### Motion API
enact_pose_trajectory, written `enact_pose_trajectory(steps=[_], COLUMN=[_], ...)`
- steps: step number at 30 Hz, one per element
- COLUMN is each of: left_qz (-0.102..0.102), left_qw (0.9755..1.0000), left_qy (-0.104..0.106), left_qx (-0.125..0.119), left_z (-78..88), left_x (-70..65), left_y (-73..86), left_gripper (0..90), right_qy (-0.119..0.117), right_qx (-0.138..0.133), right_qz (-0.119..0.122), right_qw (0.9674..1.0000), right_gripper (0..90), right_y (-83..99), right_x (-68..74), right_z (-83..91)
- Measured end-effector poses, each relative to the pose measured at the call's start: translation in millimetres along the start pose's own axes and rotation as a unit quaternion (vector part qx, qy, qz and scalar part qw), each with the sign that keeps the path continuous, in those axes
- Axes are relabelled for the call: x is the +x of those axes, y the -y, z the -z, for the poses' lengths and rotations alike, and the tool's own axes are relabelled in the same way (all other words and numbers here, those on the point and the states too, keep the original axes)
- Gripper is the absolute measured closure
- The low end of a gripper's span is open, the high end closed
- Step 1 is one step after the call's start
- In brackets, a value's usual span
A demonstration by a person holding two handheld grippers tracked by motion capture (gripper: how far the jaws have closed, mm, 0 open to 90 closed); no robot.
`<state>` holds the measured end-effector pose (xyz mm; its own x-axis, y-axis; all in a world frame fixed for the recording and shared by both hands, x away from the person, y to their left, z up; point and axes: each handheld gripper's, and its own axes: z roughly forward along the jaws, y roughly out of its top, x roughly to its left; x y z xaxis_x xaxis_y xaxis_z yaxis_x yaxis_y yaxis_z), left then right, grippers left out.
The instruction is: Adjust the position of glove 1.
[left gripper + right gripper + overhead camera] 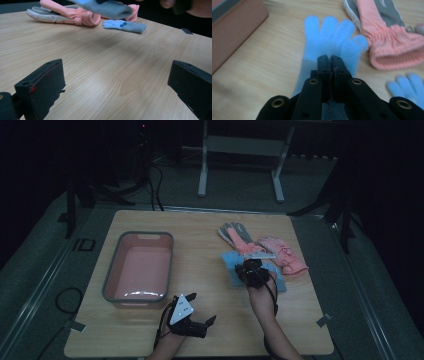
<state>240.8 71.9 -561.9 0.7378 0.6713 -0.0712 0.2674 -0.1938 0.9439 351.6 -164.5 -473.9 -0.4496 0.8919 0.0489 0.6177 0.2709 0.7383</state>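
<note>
Right hand-held gripper (330,61), jaws pressed together on a blue glove (329,37) near its cuff, carries the glove off the desk (200,240); the fingers hang forward, away from the jaws, beyond the pink bin's (138,266) right wall. Left hand-held gripper (192,312), jaws spread and holding nothing, rests low near the bin's front right corner. A second blue glove (125,25) lies flat on the desk, farther from the bin than the lifted one, beside two pink-and-grey gloves (270,249).

Risks, as judged: the pinch takes only a narrow fold of soft knit, so a quick swing toward the bin could let the glove slide free short of the rim. The dangling fingers may catch the bin's wall and drape over it rather than drop inside. A low path could also drag the glove across the neighbouring gloves.
</note>
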Motion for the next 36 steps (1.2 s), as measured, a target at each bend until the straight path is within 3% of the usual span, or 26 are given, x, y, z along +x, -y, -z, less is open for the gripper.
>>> enact_pose_trajectory(steps=[4, 9, 11, 12, 17, 21, 24, 30, 33, 35, 36], left_qz=[0.006, 0.004, 0.003, 0.003, 0.004, 0.002, 0.003, 0.003, 0.003, 0.003, 0.003], left_qw=[1.0, 1.0, 1.0, 1.0, 1.0, 1.0, 1.0, 1.0, 1.0, 1.0, 1.0], left_qy=[0.0, 0.001, 0.001, 0.001, 0.001, 0.001, 0.002, 0.002, 0.002, 0.002, 0.002], left_qx=[-0.002, -0.002, -0.001, -0.001, -0.002, -0.002, -0.002, -0.001, -0.001, -0.001, -0.001], left_z=[0.6, 0.6, 0.5, 0.5, 0.5, 0.4, 0.5, 0.3, 0.5, 0.4, 0.4], left_x=[1.1, 0.9, 0.8, 0.8, 0.7, 0.5, 0.7, 0.8, 0.9, 1.0, 0.9], left_y=[0.2, 0.2, 0.1, 0.1, 0.2, 0.1, 0.2, 0.1, 0.1, 0.1, 0.1], left_gripper=[1.1, 1.1, 1.1, 1.1, 1.1, 1.1, 1.1, 1.1, 1.1, 1.1, 1.1], right_qy=[0.007, 0.008, 0.007, 0.018, 0.028, 0.026, 0.029, 0.021, 0.02, 0.01, 0.011], right_qx=[0.001, 0.0, 0.005, 0.011, 0.017, 0.026, 0.045, 0.041, 0.039, 0.035, 0.034], right_qz=[-0.009, -0.041, -0.058, -0.056, -0.06, -0.073, -0.065, -0.067, -0.035, 0.006, 0.012], right_qw=[0.9999, 0.9991, 0.9983, 0.9982, 0.9976, 0.9966, 0.9965, 0.9966, 0.9984, 0.9993, 0.9993], right_gripper=[86.8, 86.7, 86.7, 86.7, 86.6, 86.4, 85.5, 80.9, 78.2, 77.3, 75.2], right_y=[11.5, 29.0, 36.9, 43.4, 52.4, 58.3, 68.9, 70.8, 71.4, 72.3, 72.4], right_x=[7.3, 11.5, 12.8, 17.5, 19.7, 17.0, 16.6, 15.8, 19.1, 22.5, 22.9], right_z=[9.3, 11.9, 9.1, 3.7, -8.2, -17.8, -31.7, -33.5, -34.3, -35.9, -36.0])
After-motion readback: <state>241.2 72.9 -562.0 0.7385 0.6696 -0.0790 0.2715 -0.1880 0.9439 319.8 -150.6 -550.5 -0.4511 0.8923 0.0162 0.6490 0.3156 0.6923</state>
